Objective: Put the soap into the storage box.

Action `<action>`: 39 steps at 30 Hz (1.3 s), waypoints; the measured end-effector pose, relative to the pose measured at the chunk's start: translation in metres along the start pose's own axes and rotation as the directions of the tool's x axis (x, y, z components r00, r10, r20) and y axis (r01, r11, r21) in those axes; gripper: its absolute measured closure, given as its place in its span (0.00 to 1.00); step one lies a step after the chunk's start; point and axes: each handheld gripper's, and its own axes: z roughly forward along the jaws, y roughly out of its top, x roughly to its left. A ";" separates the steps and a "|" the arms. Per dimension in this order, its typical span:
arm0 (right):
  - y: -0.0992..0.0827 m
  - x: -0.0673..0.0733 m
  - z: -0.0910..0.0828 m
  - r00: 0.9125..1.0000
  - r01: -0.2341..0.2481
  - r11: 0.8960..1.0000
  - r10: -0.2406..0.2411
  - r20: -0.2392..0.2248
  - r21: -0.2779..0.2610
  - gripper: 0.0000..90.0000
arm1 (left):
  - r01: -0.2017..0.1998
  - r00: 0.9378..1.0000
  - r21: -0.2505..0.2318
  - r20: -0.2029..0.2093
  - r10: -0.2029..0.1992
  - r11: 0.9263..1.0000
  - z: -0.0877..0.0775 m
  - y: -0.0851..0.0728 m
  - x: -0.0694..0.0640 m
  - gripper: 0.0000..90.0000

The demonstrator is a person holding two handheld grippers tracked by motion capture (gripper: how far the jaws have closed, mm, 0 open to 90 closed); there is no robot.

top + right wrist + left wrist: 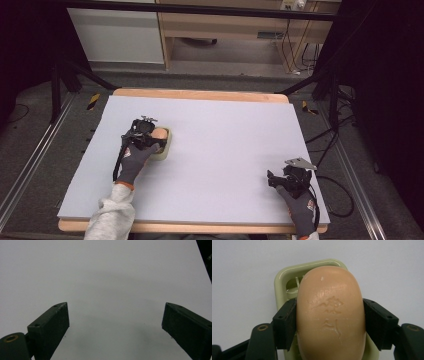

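Left gripper (329, 322) clamped on a peach soap bar (330, 315), jaws pressed to both flanks. Soap lying in a pale green dish (280, 285) on the table's left half. Right gripper (115, 325) spread wide over bare surface near the right edge, well apart. Grey mat (225, 145) over a wooden table (200, 94). Beyond: dark floor, cables, wooden cabinet (230, 25).

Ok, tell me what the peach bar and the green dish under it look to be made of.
Peach bar: looks like soap, waxy matte, with stamped characters and small nicks in its face. Green dish: probably moulded plastic, smooth and slightly glossy, with thin ribs inside. The left tongs clamp the bar.
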 end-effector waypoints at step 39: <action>0.000 -0.002 -0.001 1.000 -0.012 1.000 0.012 0.010 -0.006 0.08 | -0.036 0.998 -0.138 0.052 0.043 0.990 -0.037 -0.021 0.002 0.25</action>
